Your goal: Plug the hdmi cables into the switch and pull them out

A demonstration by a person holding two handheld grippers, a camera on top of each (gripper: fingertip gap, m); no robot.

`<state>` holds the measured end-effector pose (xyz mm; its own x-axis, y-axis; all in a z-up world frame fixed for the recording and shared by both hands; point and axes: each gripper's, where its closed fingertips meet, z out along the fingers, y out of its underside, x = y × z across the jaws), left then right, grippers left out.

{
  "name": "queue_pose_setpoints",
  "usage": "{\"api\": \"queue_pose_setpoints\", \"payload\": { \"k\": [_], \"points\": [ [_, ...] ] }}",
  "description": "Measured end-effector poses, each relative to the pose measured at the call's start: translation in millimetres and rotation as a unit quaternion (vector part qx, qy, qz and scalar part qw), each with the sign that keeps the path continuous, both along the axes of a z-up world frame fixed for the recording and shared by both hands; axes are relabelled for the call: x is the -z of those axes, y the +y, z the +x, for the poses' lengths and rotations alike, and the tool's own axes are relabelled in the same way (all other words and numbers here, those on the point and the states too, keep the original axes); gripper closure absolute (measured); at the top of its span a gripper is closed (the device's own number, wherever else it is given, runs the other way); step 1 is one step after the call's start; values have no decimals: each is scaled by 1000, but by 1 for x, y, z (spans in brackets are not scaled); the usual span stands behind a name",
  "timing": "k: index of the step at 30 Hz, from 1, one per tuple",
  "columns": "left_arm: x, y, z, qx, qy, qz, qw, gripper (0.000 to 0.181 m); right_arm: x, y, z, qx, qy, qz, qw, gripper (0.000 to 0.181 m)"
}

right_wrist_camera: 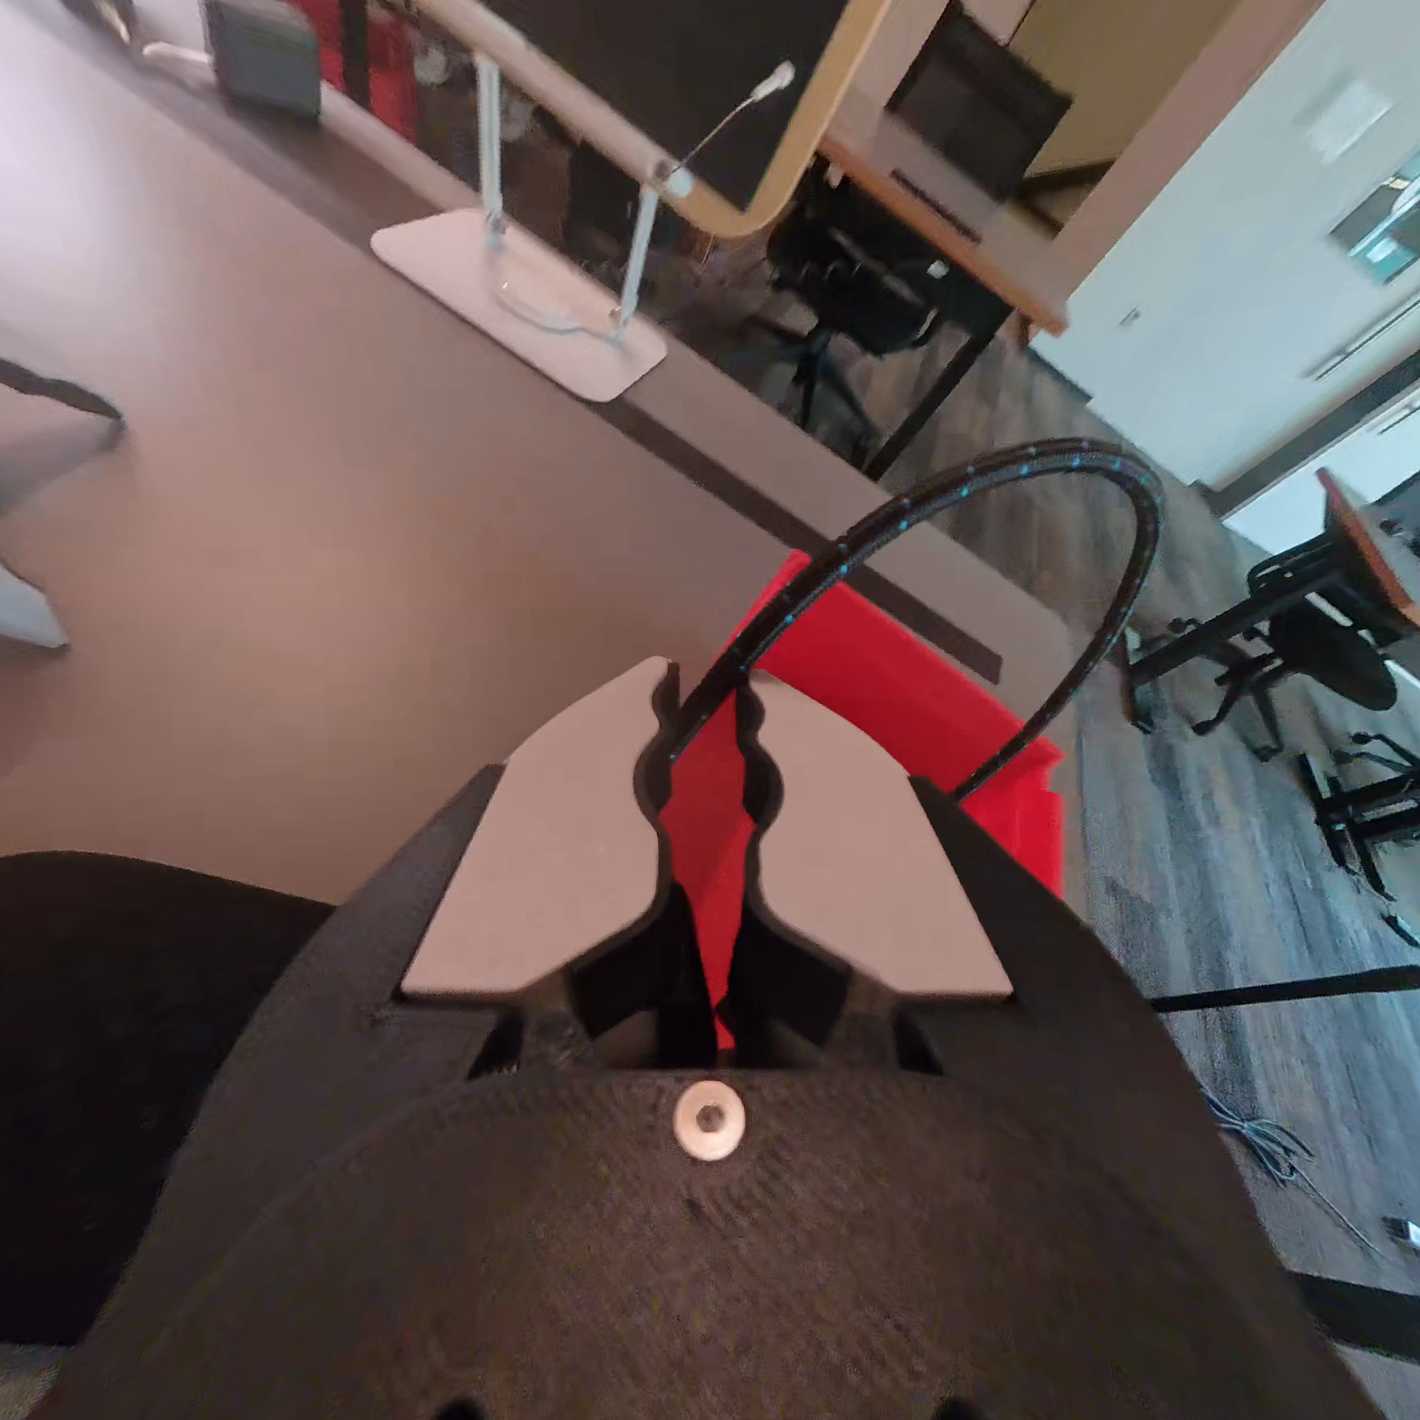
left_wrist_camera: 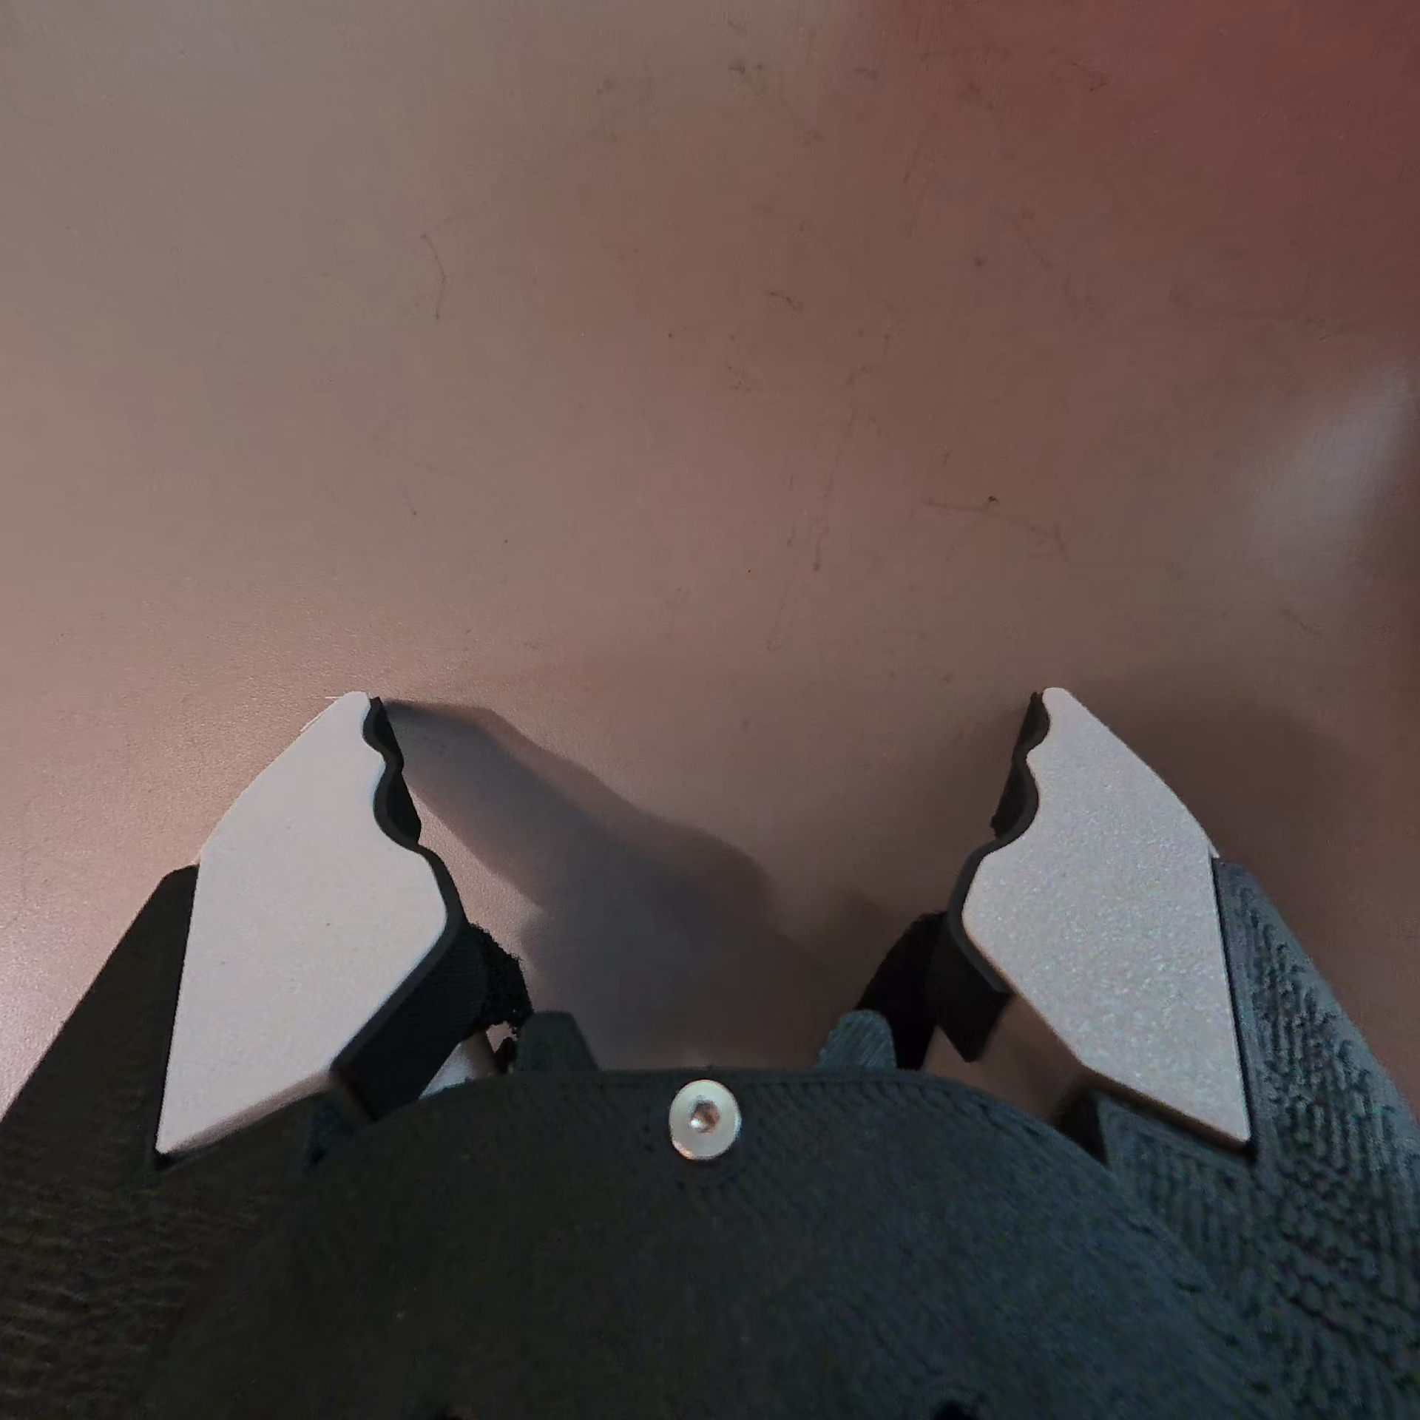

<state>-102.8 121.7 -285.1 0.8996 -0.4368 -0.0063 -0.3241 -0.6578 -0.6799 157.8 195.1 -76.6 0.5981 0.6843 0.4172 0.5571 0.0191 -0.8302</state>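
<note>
HDMI cable (right_wrist_camera: 999, 492), one in sight, black braid flecked with blue, is clamped between the nearly closed fingers of the right gripper (right_wrist_camera: 707, 691) and arches up and right before dropping behind that gripper's body, above a red box (right_wrist_camera: 907, 691) at the worktop's right edge. One left gripper (left_wrist_camera: 707, 707) hovers with fingers wide apart and nothing between them over a bare, scuffed stretch of the brownish worktop (left_wrist_camera: 691, 346). Far along the worktop's back edge stands one white flat-based stand (right_wrist_camera: 522, 300). Beyond lie grey wood-look flooring (right_wrist_camera: 1199, 884), other desks and several black office chairs.
</note>
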Motion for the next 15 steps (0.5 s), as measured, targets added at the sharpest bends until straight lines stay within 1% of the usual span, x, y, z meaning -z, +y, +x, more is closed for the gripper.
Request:
{"api": "queue_pose_setpoints", "payload": {
  "k": [1,3,4,6,7,9,10,12,13,14,15],
  "points": [
    [0,0,0,0,0,0,1000,36,-2,4,10,3,6,6,1000,167],
    [0,0,0,0,0,0,1000,36,5,19,37,41,-6,9,999,171],
    [0,0,0,0,0,0,1000,36,7,22,44,41,2,5,999,171],
    [0,0,0,0,0,0,1000,36,10,22,51,17,41,-21,999,173],
    [0,0,0,0,0,0,1000,36,18,24,55,16,39,-37,998,174],
    [0,0,0,0,0,0,1000,36,45,34,65,41,8,-78,996,174],
    [0,0,0,0,0,0,1000,36,62,35,64,41,-7,-102,994,174],
    [0,0,0,0,0,0,1000,36,92,30,51,11,-17,-166,986,173],
    [0,0,0,0,0,0,1000,36,102,26,43,-9,-12,-193,981,170],
    [0,0,0,0,0,0,1000,36,107,23,37,-19,-5,-210,978,160],
    [0,0,0,0,0,0,1000,36,108,23,35,-20,2,-216,976,144]
  ]
}}
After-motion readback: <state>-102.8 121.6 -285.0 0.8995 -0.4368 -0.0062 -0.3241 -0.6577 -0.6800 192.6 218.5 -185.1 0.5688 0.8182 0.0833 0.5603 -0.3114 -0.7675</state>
